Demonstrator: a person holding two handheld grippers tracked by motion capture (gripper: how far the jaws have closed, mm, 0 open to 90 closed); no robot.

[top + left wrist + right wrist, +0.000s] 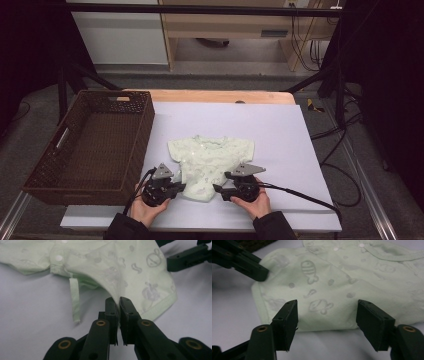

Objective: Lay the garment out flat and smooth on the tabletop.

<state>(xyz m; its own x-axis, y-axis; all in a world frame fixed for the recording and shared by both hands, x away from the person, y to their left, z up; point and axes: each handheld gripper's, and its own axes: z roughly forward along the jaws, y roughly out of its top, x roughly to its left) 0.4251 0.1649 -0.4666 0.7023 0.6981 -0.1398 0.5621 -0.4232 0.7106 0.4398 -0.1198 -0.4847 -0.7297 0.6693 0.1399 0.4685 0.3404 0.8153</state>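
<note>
Shirt [212, 162] hem is pinched by left gripper [118, 312] jaws, while right gripper [327, 315] jaws stand open around it.

In the left gripper view the pale green printed baby shirt [125, 267] runs off the top edge, and the fold of its hem pinched inside the left gripper [118, 305] is hidden by the black pads. In the right gripper view the shirt's collar and far sleeve are cut off at the top and right. In the high view the fish prints are too small to tell, and the person's forearms leave the bottom edge
</note>
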